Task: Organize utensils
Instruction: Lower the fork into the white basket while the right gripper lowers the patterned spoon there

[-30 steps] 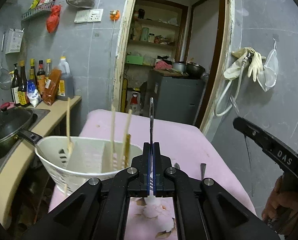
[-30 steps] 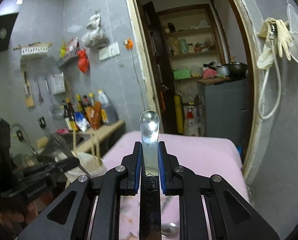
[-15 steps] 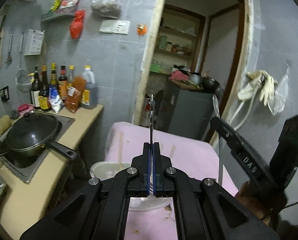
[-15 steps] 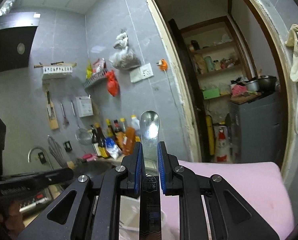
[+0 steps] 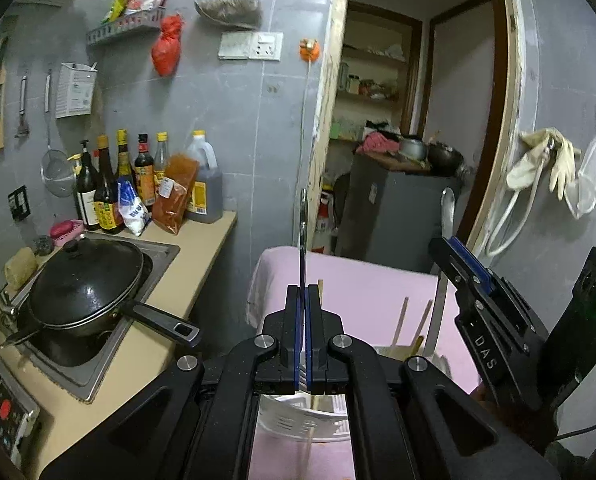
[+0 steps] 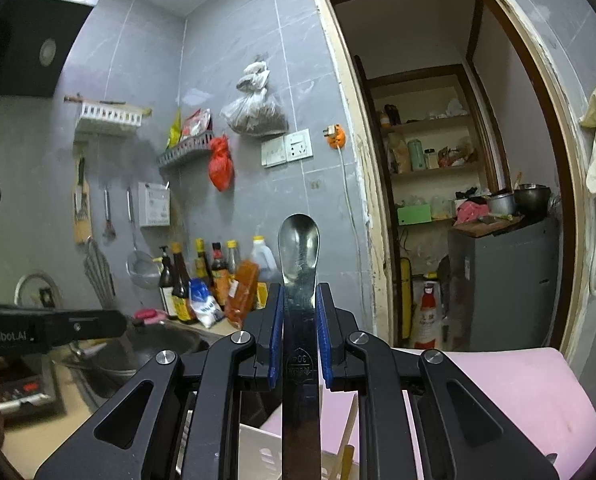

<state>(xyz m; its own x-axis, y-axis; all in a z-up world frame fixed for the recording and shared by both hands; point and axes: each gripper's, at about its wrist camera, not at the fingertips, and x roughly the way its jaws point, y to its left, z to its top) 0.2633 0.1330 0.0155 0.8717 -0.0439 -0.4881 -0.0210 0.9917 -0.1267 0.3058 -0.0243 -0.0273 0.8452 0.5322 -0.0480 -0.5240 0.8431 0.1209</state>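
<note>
So your left gripper (image 5: 302,300) is clamped tight on a thin metal utensil (image 5: 303,224) seen edge-on (can't tell if it's a spoon or a knife from that angle), and the thing sticks straight up above the white utensil basket (image 5: 298,420). Your right gripper (image 6: 300,312) has its blue pads pinched against both edges of a steel spoon (image 6: 299,248), bowl end up, handle running down toward the camera. That basket is your landmark: it sits on the pink table (image 5: 369,284), right under both grippers, with a few wooden chopsticks (image 5: 399,322) already leaning in it. Left of the basket you've got the counter with the black lidded wok (image 5: 84,280), and behind that the row of sauce bottles (image 5: 138,184) by the wall.
</note>
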